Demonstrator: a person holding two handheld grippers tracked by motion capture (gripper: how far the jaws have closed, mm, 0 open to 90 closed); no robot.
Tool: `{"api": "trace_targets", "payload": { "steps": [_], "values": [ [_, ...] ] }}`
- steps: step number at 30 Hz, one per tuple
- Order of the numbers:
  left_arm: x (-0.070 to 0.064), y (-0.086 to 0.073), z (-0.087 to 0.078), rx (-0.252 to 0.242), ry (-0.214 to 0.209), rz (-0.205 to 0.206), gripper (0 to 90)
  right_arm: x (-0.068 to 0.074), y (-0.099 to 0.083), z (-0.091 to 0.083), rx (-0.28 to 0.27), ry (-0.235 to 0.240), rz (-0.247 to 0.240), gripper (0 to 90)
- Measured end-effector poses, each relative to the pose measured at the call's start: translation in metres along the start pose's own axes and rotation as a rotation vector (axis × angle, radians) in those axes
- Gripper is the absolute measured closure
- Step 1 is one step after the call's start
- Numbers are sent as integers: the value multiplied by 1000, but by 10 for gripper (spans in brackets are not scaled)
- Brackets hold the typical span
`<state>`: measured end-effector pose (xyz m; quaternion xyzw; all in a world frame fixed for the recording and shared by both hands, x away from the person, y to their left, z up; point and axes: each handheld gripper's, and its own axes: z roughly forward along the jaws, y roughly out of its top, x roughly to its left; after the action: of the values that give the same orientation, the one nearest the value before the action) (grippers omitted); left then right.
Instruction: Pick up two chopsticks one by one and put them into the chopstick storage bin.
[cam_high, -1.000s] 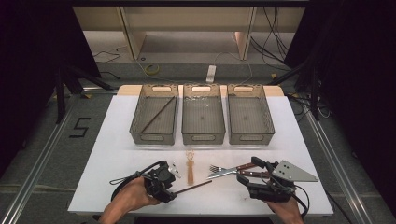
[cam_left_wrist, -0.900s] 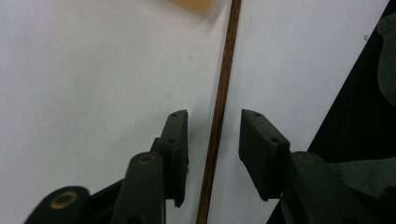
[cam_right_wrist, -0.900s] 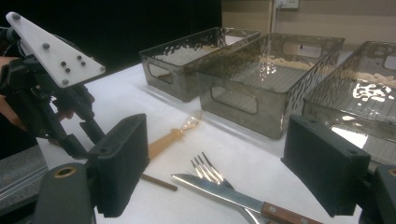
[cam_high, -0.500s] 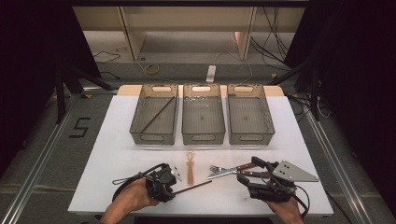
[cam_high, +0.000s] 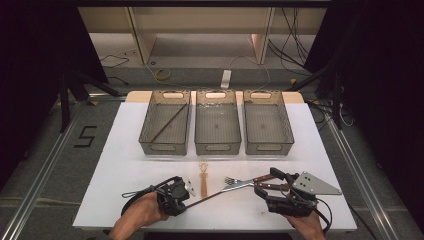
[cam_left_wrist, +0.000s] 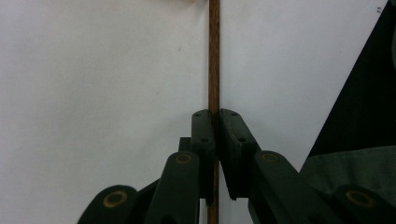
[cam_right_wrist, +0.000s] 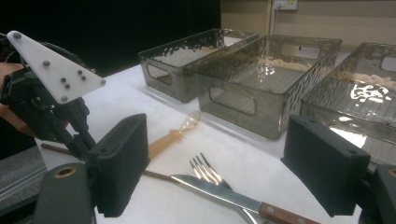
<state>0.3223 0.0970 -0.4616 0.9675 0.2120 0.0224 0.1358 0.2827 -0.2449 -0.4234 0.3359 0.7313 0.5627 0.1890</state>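
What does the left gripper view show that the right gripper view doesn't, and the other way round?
Left gripper view: a close-up of the left tool with its jaws shut on a thin wooden stick. Right gripper view: three clear bins, a fork and a knife beyond the open right tool. Shared: the stick and the white table.

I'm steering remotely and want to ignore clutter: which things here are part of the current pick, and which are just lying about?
In hand:
left gripper, shut on the brown chopstick
left bin, already holding a matching chopstick, so probably the drop spot

Lying about for now:
fork
knife
wooden-handled spoon
middle bin
right bin
right gripper, open and holding nothing
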Motion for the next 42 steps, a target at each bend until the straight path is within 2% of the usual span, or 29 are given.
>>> {"api": "trace_targets", "payload": {
  "steps": [9,10,13,16,21,24,28,31,36,39,42],
  "values": [
    [0,-2,-1,2,-14,29,847,-2,0,0,0,-1,3,228],
    [0,-2,-3,6,-17,43,847,-2,-1,0,2,-3,2,228],
    [-1,-1,-7,-22,-13,27,848,-1,-1,1,5,2,3,228],
    [0,-2,-12,-32,-24,32,848,0,-1,1,7,2,-2,228],
    [1,-2,-24,-82,-42,26,848,-2,-1,0,4,-1,3,228],
    [1,-1,-33,-109,-18,27,848,-2,-1,0,3,-2,2,228],
    [5,0,-48,-179,-19,-1,848,-2,-1,2,10,0,2,228],
    [11,1,-56,-237,-27,-39,848,-1,-2,2,10,0,-1,228],
    [25,3,-66,-311,-8,-112,848,-1,-1,2,9,-2,4,228],
    [33,5,-72,-350,17,-152,848,-2,-2,2,8,-4,7,228],
    [43,8,-78,-387,39,-176,848,-2,-2,2,9,-4,6,228]
  ]
}}
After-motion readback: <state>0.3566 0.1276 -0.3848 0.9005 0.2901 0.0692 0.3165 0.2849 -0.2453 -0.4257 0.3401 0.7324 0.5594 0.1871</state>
